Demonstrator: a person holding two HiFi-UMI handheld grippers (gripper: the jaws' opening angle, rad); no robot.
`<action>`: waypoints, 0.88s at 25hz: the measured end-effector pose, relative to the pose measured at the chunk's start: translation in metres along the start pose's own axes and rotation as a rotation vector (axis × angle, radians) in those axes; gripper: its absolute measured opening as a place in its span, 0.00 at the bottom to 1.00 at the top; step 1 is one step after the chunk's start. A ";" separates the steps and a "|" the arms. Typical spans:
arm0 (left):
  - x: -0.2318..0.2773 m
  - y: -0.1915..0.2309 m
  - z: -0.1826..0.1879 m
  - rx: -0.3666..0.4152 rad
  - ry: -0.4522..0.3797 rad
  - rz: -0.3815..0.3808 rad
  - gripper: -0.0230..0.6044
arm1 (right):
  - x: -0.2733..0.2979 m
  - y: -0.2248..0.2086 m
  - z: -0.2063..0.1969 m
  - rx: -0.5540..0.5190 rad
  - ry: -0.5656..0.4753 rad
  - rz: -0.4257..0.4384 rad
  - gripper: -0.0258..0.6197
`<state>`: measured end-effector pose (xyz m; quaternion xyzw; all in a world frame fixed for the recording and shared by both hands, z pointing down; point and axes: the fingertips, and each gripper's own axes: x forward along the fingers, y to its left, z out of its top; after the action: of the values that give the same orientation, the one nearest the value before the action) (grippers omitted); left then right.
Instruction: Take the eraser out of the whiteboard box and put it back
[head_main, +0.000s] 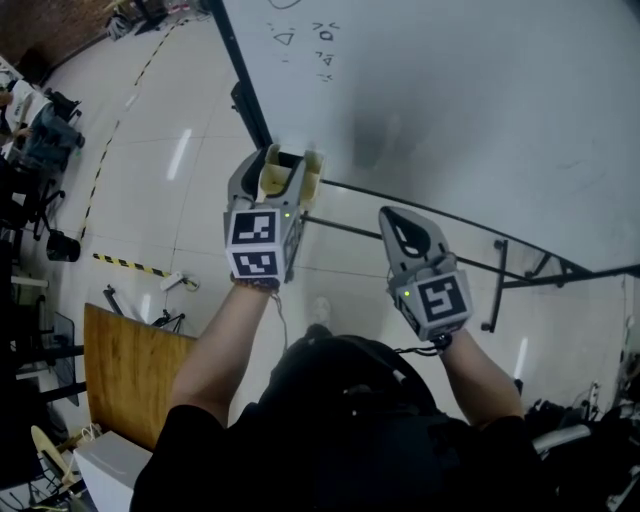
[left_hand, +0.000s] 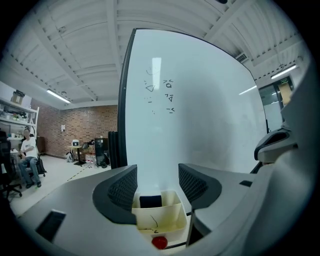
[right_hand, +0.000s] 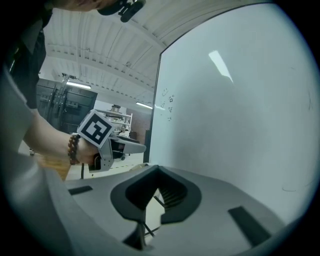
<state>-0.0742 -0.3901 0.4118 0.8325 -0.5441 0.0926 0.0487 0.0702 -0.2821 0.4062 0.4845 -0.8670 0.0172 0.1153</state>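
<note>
Closest to the lens, filling the bottom of the head view, is the person in a dark top, both forearms reaching up the frame. The left gripper, in the upper middle, is right up at the whiteboard, and its jaws are spread wide. Its own view shows the cream whiteboard box low in the centre, sitting in the gap just past the two dark pads. And there's the eraser, a dark block standing at the far wall of that box, with neither pad on it. From above, it's hard to say whether the jaw tips brush the box walls. Below the box sits a small red round thing. The right gripper, lower and to the right, hangs apart from the box, jaws closed together with nothing between them. A beaded bracelet shows on the left wrist at the left of the right gripper view. Marker scribbles sit high on the board, and a wooden tabletop lies at the lower left.
</note>
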 end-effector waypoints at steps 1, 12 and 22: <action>-0.006 -0.003 0.001 0.002 -0.003 0.004 0.44 | -0.005 0.002 0.001 -0.002 -0.005 0.003 0.08; -0.095 -0.050 0.015 0.016 -0.043 0.062 0.44 | -0.092 0.031 0.010 -0.029 -0.067 0.045 0.08; -0.188 -0.098 0.016 0.002 -0.059 0.095 0.44 | -0.164 0.069 0.010 -0.030 -0.101 0.109 0.08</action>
<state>-0.0561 -0.1846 0.3590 0.8081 -0.5842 0.0708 0.0274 0.0928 -0.1104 0.3664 0.4349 -0.8970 -0.0141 0.0777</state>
